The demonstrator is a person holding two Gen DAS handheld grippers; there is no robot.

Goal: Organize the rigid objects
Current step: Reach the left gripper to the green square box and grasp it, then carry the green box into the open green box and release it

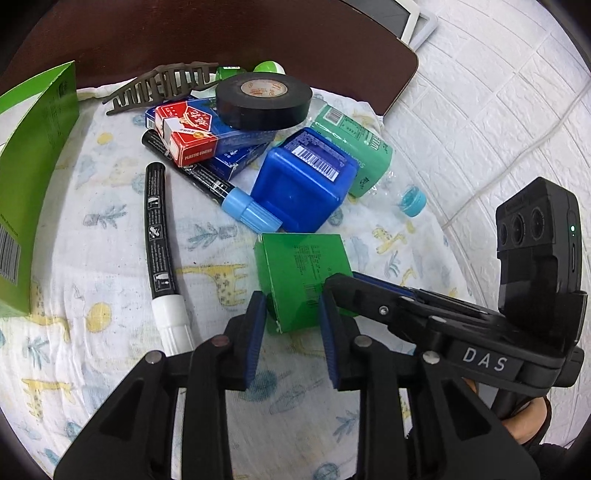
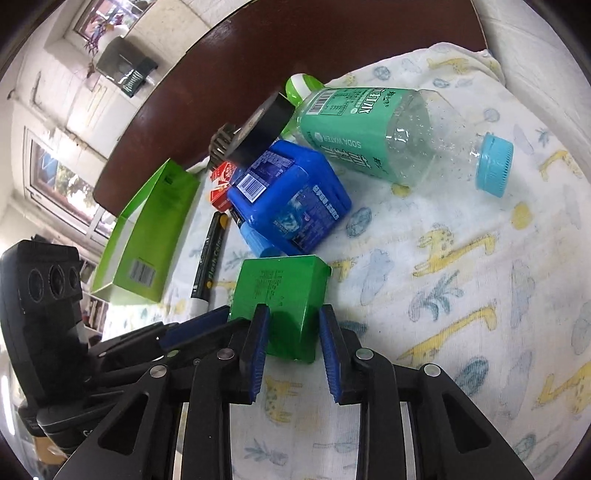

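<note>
Grippers both on the small green box (image 1: 301,273); box sits on the animal-print cloth (image 1: 110,258) near the front of the pile, just in front of the blue jug (image 1: 304,181). Left gripper (image 1: 293,317) has its blue pads (image 1: 255,332) on either side of the box's near end; pads look pressed against it, pinching it. Right gripper (image 2: 291,332) straddles the same box (image 2: 282,291) from the other side; pads (image 2: 256,339) at its edges, apparently clamped, though contact on the right pad is hard to confirm. Each gripper shows in the other's view, fingers meeting at the box.

Rest of the pile: black tape roll (image 1: 263,98) on top of red and blue card packs (image 1: 192,134); two black markers (image 1: 160,254) on the cloth, one white-capped, one with a light blue cap lying against the jug; brown hair claw (image 1: 159,86) at the back; soda water bottle (image 2: 373,136) lying on its side, blue cap (image 2: 495,164) pointing away from the pile; open lime-green carton (image 2: 151,236) at the left edge, well apart from the box; dark wooden table (image 1: 221,33) beyond the cloth.
</note>
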